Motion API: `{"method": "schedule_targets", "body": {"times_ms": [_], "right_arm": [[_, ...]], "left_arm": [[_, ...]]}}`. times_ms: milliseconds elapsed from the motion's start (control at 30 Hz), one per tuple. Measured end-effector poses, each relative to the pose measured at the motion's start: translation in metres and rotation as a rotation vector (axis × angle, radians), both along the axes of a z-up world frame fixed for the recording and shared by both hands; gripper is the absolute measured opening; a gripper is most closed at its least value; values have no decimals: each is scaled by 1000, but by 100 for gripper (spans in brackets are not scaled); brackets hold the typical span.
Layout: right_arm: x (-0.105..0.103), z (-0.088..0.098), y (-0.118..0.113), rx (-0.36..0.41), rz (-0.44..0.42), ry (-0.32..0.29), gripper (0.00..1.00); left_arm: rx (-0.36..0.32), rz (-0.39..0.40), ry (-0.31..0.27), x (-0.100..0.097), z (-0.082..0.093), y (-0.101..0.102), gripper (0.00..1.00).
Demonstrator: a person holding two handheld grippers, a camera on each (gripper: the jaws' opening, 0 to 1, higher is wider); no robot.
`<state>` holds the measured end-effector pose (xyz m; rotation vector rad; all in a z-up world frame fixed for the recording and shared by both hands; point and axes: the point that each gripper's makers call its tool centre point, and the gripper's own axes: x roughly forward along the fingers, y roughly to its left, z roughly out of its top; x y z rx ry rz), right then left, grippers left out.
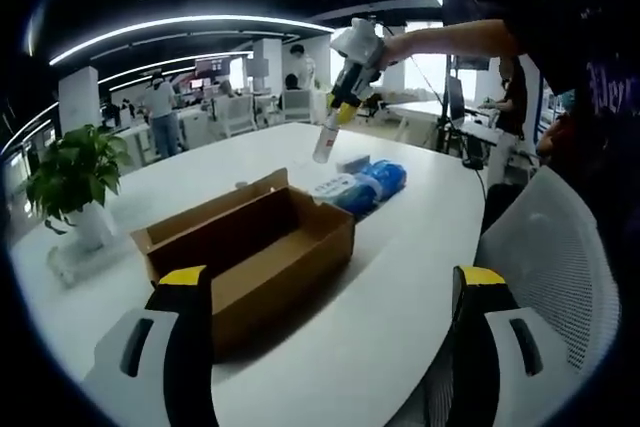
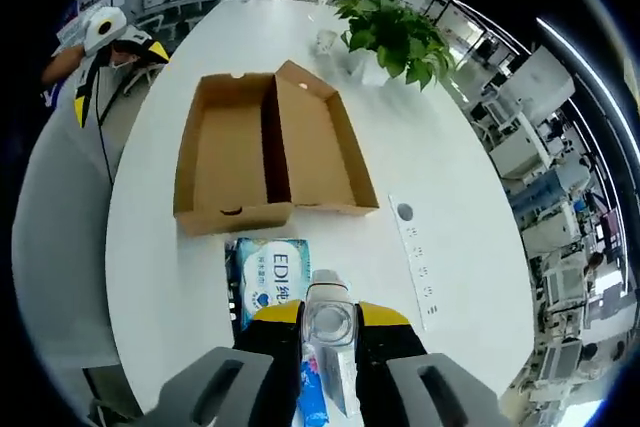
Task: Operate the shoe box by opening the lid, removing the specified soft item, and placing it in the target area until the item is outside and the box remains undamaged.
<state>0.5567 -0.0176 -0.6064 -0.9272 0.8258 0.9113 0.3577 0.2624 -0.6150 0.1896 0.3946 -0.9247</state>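
The right claw [image 2: 327,319] is closed on a clear plastic bottle [image 2: 328,347], held above the table [image 2: 440,157]. Just below and ahead of it lies a blue-and-white soft pack [image 2: 268,277], outside the box and touching its near end. Beyond that sits the open cardboard shoe box [image 2: 265,152], lid folded flat, with a potted plant [image 2: 395,37] farther off. The left claw [image 1: 330,292] stands wide open with nothing between its jaws, the shoe box just ahead.

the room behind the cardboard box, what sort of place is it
Most likely an open-plan office: a long white table holds the open cardboard box, with rows of desks, ceiling strip lights and a potted plant.
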Motion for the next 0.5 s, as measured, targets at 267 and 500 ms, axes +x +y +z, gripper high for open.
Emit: {"method": "schedule_targets", "body": {"times_ms": [267, 500], "right_arm": [[7, -25, 5, -78, 59, 23, 14], [10, -46, 11, -143, 121, 29, 15]], "left_arm": [[-5, 15, -6, -3, -2, 5, 99], [6, 37, 4, -1, -7, 10, 99]]}}
